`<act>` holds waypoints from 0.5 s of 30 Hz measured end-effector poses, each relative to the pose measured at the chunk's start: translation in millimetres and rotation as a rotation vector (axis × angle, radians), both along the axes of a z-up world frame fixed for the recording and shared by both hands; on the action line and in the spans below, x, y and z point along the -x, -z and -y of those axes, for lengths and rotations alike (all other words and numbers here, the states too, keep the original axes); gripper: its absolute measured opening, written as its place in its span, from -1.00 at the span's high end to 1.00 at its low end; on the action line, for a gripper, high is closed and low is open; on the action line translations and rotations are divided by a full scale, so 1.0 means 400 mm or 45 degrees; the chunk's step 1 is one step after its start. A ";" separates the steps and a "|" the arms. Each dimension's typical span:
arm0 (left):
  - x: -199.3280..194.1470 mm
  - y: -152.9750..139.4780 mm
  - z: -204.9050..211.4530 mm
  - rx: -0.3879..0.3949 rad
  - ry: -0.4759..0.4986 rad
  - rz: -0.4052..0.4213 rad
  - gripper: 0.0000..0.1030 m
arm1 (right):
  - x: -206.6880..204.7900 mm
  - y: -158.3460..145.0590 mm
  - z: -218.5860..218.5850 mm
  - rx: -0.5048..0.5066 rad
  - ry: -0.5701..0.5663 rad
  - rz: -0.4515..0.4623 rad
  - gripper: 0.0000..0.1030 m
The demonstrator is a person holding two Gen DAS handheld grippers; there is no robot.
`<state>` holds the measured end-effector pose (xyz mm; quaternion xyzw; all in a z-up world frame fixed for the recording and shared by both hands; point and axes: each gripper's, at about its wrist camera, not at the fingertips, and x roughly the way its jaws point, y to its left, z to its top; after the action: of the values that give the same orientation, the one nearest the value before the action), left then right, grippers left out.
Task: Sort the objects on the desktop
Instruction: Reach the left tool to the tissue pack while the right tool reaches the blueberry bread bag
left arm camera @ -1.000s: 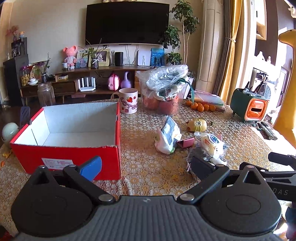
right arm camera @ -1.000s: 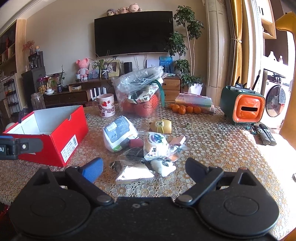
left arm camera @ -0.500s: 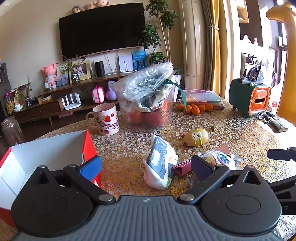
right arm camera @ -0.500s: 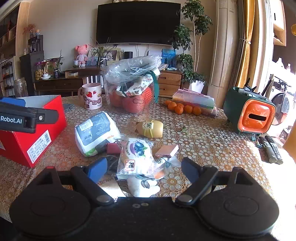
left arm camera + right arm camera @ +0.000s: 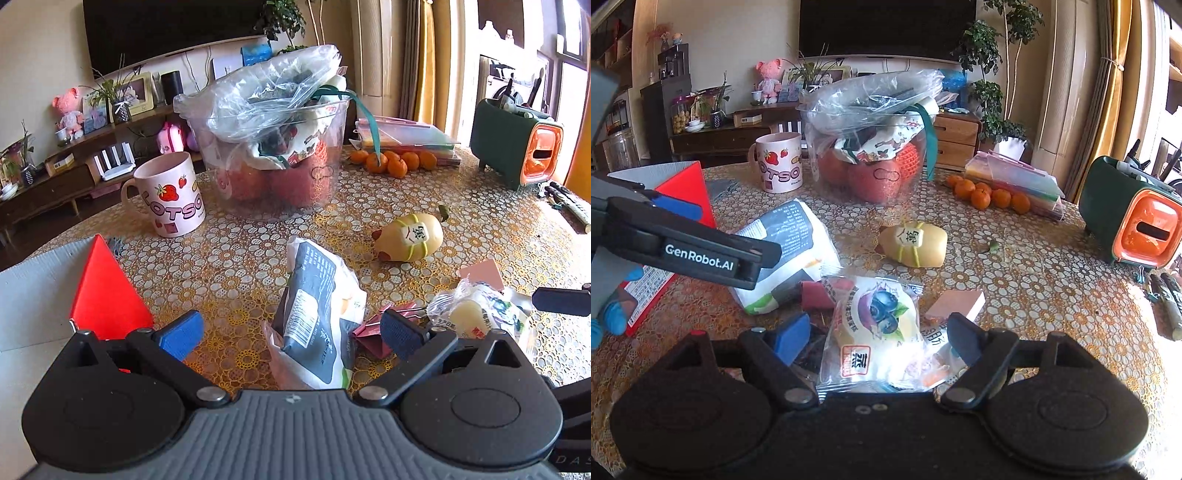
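I am holding my left gripper wide open around the crinkled grey-and-white plastic snack bag, its blue-padded fingers standing apart on either side without touching it. My right gripper is likewise spread wide, straddling the glossy clear wrapper printed with blueberries, gripping nothing. Both packets are lying on the gold lace-patterned tablecloth. A red cardboard box with a grey corrugated inside is sitting just left of the snack bag. Beyond, a smooth yellow lemon-shaped bottle is lying on its side, near a flat pink block.
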<state>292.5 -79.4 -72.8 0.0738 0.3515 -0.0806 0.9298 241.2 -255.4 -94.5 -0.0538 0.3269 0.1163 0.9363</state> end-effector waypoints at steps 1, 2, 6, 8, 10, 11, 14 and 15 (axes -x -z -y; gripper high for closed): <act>-0.008 0.005 -0.001 0.005 -0.001 -0.009 -0.98 | -0.006 0.003 0.001 -0.007 0.001 -0.009 -0.52; -0.013 0.008 -0.002 0.015 0.000 -0.017 -0.96 | -0.012 0.007 0.002 -0.015 0.003 -0.018 -0.49; -0.028 0.024 -0.001 0.032 0.008 -0.044 -0.80 | -0.032 0.023 0.007 -0.043 0.016 -0.059 -0.39; -0.031 0.030 0.000 0.041 0.014 -0.059 -0.57 | -0.034 0.028 0.010 -0.056 0.026 -0.073 -0.36; -0.033 0.033 0.004 0.042 0.026 -0.068 -0.37 | -0.037 0.029 0.013 -0.075 0.032 -0.084 -0.34; -0.032 0.034 0.006 0.042 0.037 -0.069 -0.27 | -0.037 0.029 0.014 -0.082 0.035 -0.087 -0.32; -0.028 0.032 0.010 0.043 0.048 -0.062 -0.11 | -0.037 0.028 0.015 -0.083 0.034 -0.088 -0.30; -0.028 0.031 0.011 0.043 0.049 -0.061 -0.06 | -0.038 0.028 0.015 -0.081 0.034 -0.088 -0.29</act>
<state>303.5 -83.7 -85.2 0.0630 0.3708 -0.1060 0.9205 256.4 -261.4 -105.8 -0.0156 0.3560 0.1158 0.9272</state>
